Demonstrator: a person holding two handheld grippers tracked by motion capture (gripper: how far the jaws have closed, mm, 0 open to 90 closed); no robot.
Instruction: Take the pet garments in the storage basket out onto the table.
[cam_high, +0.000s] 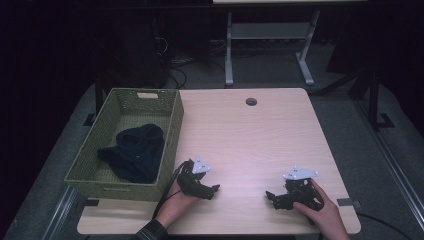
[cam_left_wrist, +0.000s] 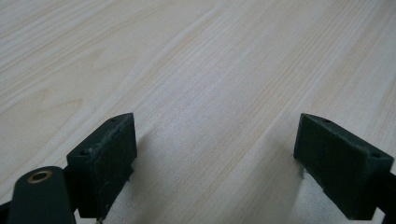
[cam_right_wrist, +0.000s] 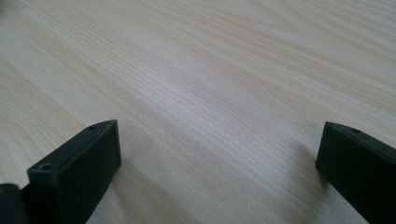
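Note:
My left gripper (cam_high: 216, 189) rests low on the pale wooden table (cam_high: 250, 135) near its front edge, just right of a woven green basket (cam_high: 172, 125). Its jaws stand wide apart over bare wood, and the left gripper view (cam_left_wrist: 217, 144) has nothing between them. My right gripper (cam_high: 269, 196) lies at the front right of the table, pointing left, also open over bare wood (cam_right_wrist: 219, 154). A dark navy garment (cam_high: 134, 152) lies crumpled inside the basket.
The basket fills the table's left side and overhangs its left edge. A round cable hole (cam_high: 251, 102) sits near the far edge. Behind the table stand a white desk frame (cam_high: 270, 45) and cables on a dark floor.

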